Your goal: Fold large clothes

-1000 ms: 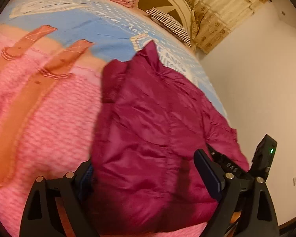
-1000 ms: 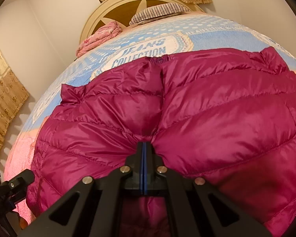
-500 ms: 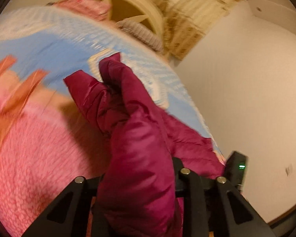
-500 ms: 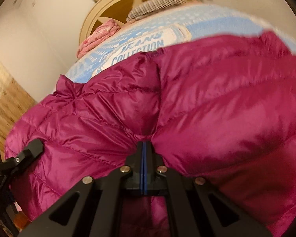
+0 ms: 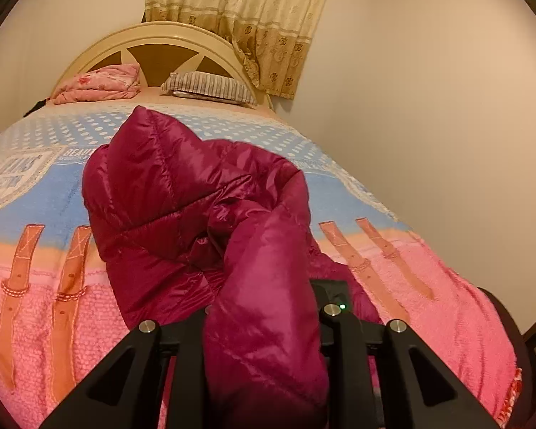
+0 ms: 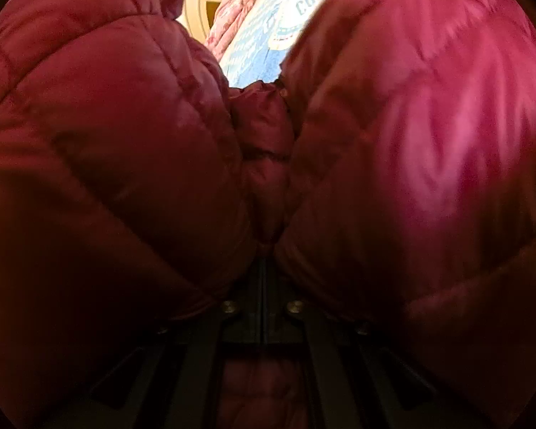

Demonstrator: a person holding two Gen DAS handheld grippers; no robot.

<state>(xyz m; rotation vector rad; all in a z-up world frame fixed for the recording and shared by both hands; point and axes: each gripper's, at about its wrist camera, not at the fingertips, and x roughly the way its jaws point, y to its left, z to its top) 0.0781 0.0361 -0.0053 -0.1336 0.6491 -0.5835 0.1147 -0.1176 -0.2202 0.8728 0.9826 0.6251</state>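
Note:
A magenta quilted puffer jacket [image 5: 182,193] lies bunched on the bed. My left gripper [image 5: 264,325] is shut on a thick fold of the jacket, which drapes over and hides the fingertips. In the right wrist view the jacket [image 6: 428,143] fills nearly the whole frame and bulges on both sides. My right gripper [image 6: 264,268] is shut on the jacket's fabric, its jaws pressed together in the dark at the bottom centre. The right gripper's black body [image 5: 334,295], with a green light, shows just behind the held fold in the left wrist view.
The bed has a pink and blue patterned blanket [image 5: 53,286]. A folded pink quilt [image 5: 100,87] and a striped pillow [image 5: 211,87] lie by the cream headboard [image 5: 160,41]. A curtain [image 5: 253,18] hangs behind. A white wall [image 5: 428,107] runs along the bed's right edge.
The left gripper closed on the jacket, lifted it and swung to face the headboard. The right gripper raised its held part, so the jacket folded up around its camera.

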